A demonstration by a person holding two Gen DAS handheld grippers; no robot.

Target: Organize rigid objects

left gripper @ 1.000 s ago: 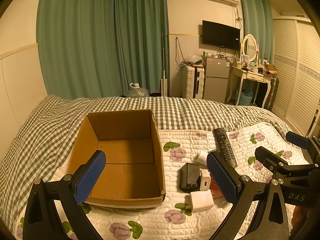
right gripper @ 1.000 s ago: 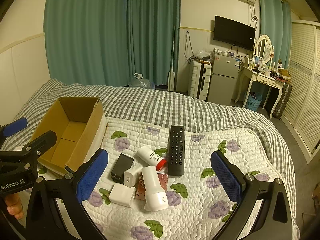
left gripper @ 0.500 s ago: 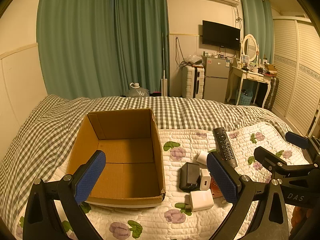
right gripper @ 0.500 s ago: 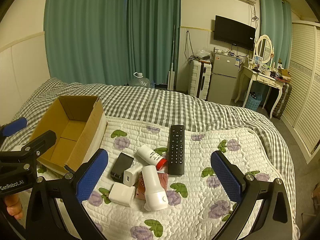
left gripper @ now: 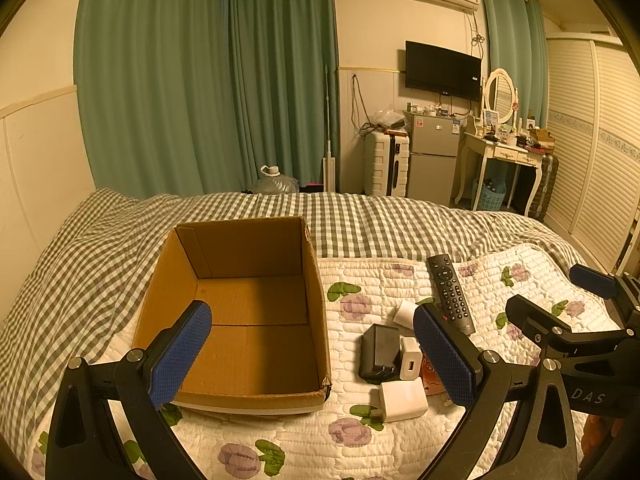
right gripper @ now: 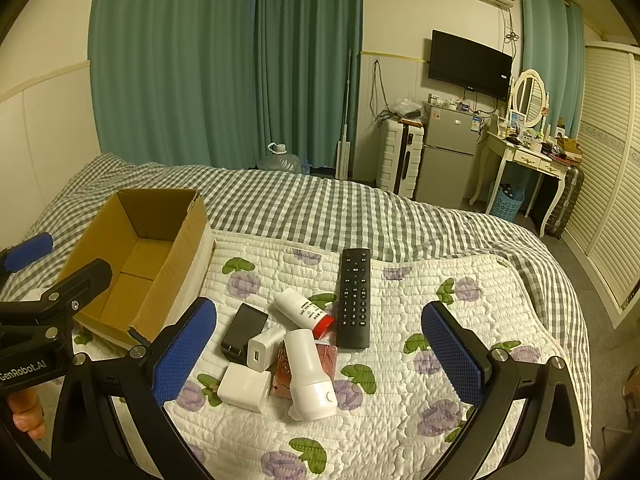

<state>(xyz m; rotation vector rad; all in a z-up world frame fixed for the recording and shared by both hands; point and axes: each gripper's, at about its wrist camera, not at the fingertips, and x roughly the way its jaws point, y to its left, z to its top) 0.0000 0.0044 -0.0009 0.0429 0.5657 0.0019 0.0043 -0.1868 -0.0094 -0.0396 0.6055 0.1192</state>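
Cardboard box (left gripper: 240,312) sits open on bed (right gripper: 400,216), left of clutter: remote (right gripper: 354,296), 2 white bottles, 3 chargers. Left gripper (left gripper: 312,356) and right gripper (right gripper: 320,356) hover, jaws apart, holding nothing.

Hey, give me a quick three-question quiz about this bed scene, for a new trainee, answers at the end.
1. True or false: the cardboard box already holds an item.
2. Which thing lies farthest from the box? A) black adapter B) remote control C) square white charger
3. Fill in: the left gripper and the right gripper both have their jaws ____.

Key
1. False: only its bare floor shows.
2. B: the remote lies on the far side of the pile on the floral quilt.
3. Open, with nothing between the blue pads.
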